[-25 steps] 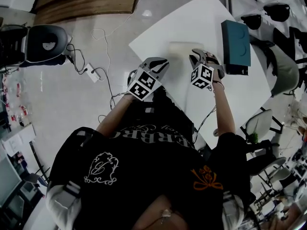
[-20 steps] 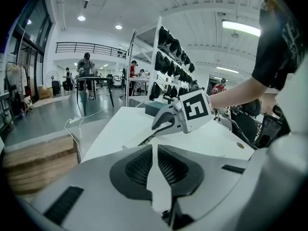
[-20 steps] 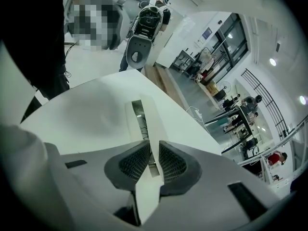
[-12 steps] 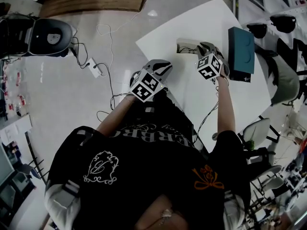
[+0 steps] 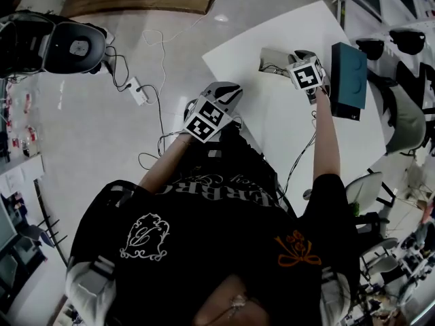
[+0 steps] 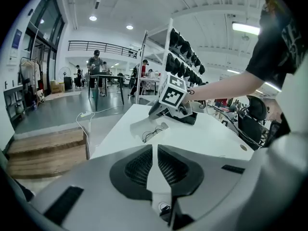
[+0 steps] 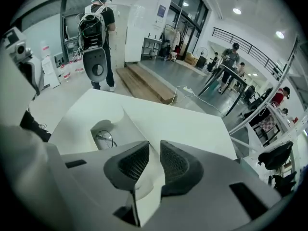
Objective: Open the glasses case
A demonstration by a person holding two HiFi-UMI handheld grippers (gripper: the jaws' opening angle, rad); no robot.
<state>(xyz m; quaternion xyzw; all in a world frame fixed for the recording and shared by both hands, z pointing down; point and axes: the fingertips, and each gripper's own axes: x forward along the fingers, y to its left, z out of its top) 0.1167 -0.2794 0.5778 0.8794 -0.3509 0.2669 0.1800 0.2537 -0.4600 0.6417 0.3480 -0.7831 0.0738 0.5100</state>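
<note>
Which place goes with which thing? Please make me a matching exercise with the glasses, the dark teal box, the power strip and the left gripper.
Things:
1. glasses
2. dark teal box
3. power strip
4. left gripper

Places:
A. on the floor, beside the table
B. on the table, to the right of the glasses case in the head view
C. inside the open glasses case
D. at the table's left edge, close to the person

Pairs: 1-C, 2-B, 3-A, 4-D.
</note>
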